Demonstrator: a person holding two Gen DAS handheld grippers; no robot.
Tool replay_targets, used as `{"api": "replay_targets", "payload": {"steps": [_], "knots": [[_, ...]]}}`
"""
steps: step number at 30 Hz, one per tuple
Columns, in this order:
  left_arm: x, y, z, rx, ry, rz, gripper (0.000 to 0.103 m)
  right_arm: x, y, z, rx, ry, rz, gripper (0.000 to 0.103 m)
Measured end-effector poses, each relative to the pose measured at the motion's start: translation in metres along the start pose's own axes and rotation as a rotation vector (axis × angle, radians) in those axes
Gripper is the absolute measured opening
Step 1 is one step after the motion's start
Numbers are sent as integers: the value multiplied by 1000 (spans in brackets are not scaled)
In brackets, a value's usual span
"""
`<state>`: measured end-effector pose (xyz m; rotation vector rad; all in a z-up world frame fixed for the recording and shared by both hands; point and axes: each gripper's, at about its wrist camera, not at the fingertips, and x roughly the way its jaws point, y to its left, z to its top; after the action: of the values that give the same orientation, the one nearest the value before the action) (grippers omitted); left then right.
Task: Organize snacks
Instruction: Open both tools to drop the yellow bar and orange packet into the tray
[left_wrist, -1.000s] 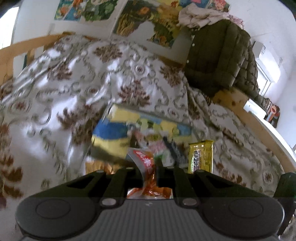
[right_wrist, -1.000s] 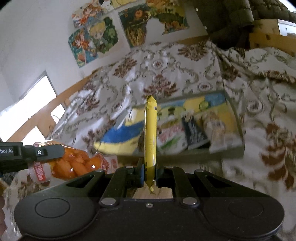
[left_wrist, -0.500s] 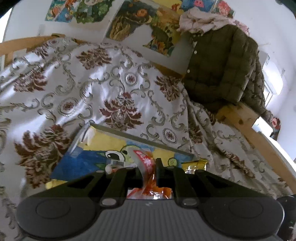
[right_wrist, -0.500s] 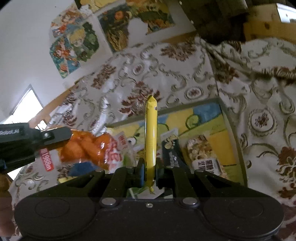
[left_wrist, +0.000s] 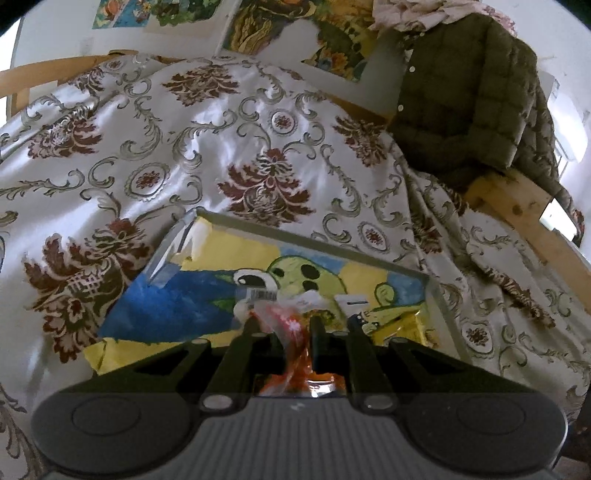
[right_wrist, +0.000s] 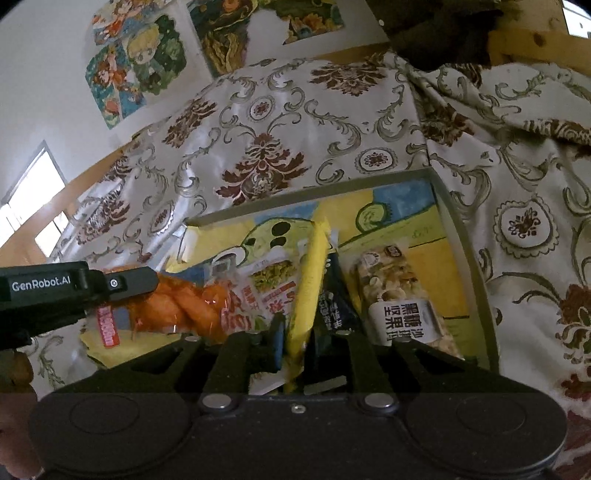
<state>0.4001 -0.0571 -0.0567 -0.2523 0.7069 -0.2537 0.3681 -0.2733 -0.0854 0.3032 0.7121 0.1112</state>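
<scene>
A shallow tray (left_wrist: 310, 238) with a painted yellow, blue and green floor lies on the patterned bedspread; it also shows in the right wrist view (right_wrist: 467, 258). My left gripper (left_wrist: 286, 325) is shut on an orange snack bag (left_wrist: 291, 332), held over the tray; the bag (right_wrist: 184, 306) and the left gripper's fingers (right_wrist: 125, 282) show at the left in the right wrist view. My right gripper (right_wrist: 297, 332) is shut on a yellow snack packet (right_wrist: 308, 284), edge-on, low over the tray. A nut bar (right_wrist: 399, 299), a black packet (right_wrist: 334, 306) and a white-and-green packet (right_wrist: 269, 277) lie in the tray.
The bedspread (left_wrist: 221, 129) covers the bed all round the tray. A dark green padded jacket (left_wrist: 469, 92) hangs at the right over a wooden frame (left_wrist: 517, 199). Posters (right_wrist: 136, 62) hang on the wall behind. A window (right_wrist: 29, 199) is at the left.
Both grippers have moved forward and down over the tray with their packets. The orange bag now hangs above the tray's left part, and the yellow packet sits among the packets in the tray.
</scene>
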Motion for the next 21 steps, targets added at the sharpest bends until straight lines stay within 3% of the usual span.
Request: {"api": "replay_targets", "payload": {"steps": [5,8,10,21], "knots": [[-2,0,0,17,10,35,20,-2,4,0,-24,-2,-16,22],[-4,0,-1,28,18,52,25,-6,6,0,-35,-11,-29,31],[-5,-1,-1,42,21,71,38,-9,8,0,-46,-22,-43,40],[-25,-7,-5,104,-10,159,87,-35,11,9,-63,-95,-65,76]]}}
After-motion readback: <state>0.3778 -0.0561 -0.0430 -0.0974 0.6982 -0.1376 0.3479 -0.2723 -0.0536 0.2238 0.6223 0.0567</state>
